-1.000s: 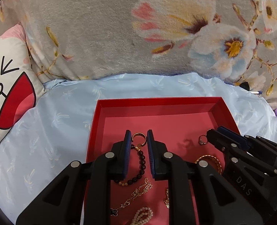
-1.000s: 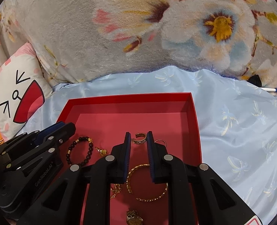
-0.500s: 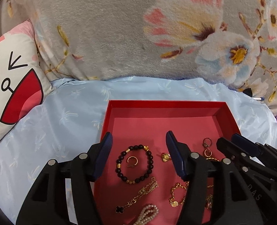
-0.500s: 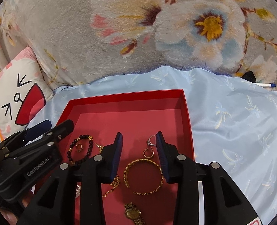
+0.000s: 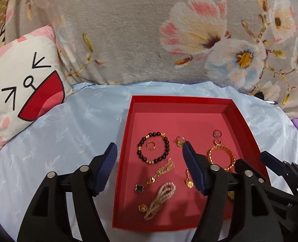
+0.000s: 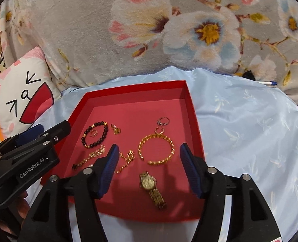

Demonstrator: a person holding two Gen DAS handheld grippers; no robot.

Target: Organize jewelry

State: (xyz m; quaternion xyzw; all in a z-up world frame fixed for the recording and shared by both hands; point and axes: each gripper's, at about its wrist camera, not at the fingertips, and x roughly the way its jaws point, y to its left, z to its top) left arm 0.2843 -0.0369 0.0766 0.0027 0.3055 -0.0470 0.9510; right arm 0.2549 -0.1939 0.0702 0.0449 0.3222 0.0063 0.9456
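Left wrist view: the left gripper (image 5: 147, 162) is spread and still widening, with nothing pinched. Between and just beyond its blue pads lies the beaded bracelet (image 5: 153, 150) with a small open ring (image 5: 150, 145) inside it, on the floor of the red tray (image 5: 181, 100). A gold chain (image 5: 159, 172) runs diagonally toward the pearl strand (image 5: 161, 197). The gripper's right finger hides part of a pendant chain (image 5: 188, 181).

Right wrist view: the right gripper (image 6: 146, 168) is also opening, empty, with the gold bangle (image 6: 156, 148) straight ahead between its pads and nearer to it than to the left gripper. The gold watch (image 6: 152, 189) lies below, its strap angled down and right. A small silver ring (image 6: 163, 121) is hard to make out.
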